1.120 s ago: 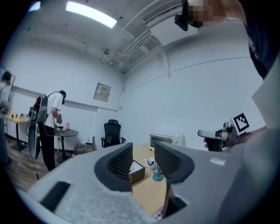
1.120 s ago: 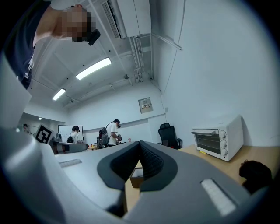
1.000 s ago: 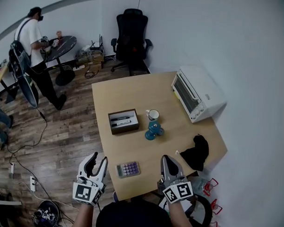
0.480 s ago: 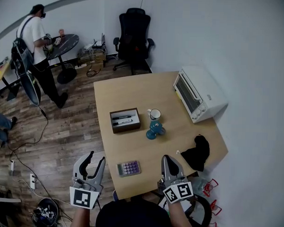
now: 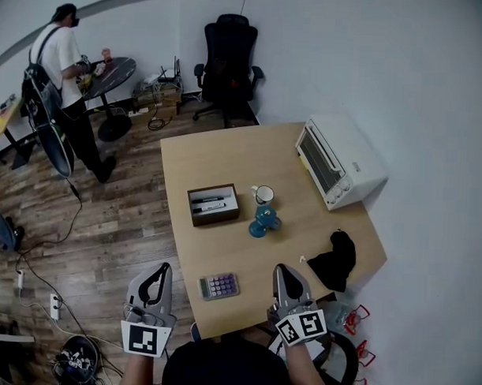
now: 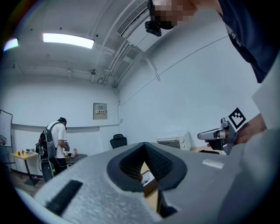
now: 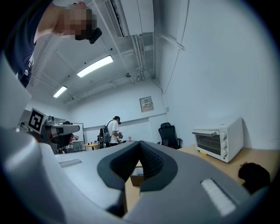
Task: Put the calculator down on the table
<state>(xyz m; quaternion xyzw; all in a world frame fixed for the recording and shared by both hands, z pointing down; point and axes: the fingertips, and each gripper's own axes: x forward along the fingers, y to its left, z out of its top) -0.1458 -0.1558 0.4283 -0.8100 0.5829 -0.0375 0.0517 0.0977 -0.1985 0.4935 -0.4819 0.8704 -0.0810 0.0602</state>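
Head view: the calculator lies flat on the tabletop near its front edge, between the left gripper and the right gripper, touching neither. Left gripper view: jaws together, empty. Right gripper view: likewise. The put-down looks done; next, just keep clear.

On table, from head view: at centre, box with pens inside. At its 3 o'clock, mug; just at mug's 6 o'clock, small rounded object. Toward 2 o'clock, toaster oven. Toward 4 o'clock, cloth. At 6 o'clock by near edge, calculator, left gripper at its 9 o'clock, off the table, right gripper at its 3 o'clock. Beyond table at 12 o'clock, office chair.
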